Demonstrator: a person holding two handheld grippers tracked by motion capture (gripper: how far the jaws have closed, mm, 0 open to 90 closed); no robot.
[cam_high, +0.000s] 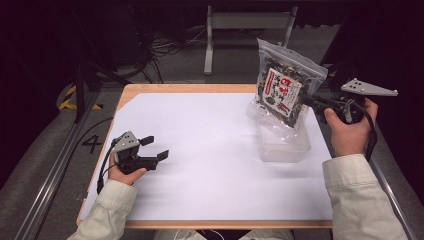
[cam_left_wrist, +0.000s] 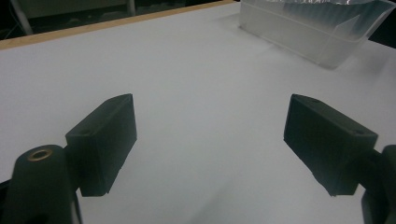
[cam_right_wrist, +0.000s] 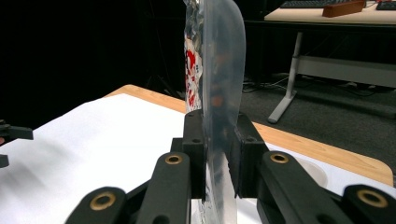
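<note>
- White sheet (cam_high: 210, 150) covers most of the wooden table (cam_high: 150, 89), leaving a strip of bare wood along the far edge; this sheet serves as the landmark for everything below.
- Clear plastic bin (cam_high: 282, 142) sits on the sheet near its right edge, toward the far side; in the left gripper view the same bin (cam_left_wrist: 317, 32) shows at the top right, beyond the spread jaws.
- Snack bag (cam_high: 285, 85), a clear zip pouch with dark contents and a red-and-white label, is held upright in the air above the bin, its lower end reaching down to the bin's opening.
- Right gripper (cam_high: 312, 102) hangs at the sheet's far right edge, held by the person's right hand (cam_high: 350, 130), its jaws clamped on the side edge of the bag; the right gripper view shows the bag (cam_right_wrist: 215, 70) edge-on, pinched between the two black jaws.
- Left gripper (cam_high: 155, 147) rests low over the sheet's left edge, held by the left hand (cam_high: 122, 175), its jaws spread wide with nothing between them, only bare sheet (cam_left_wrist: 205, 93) beneath.
</note>
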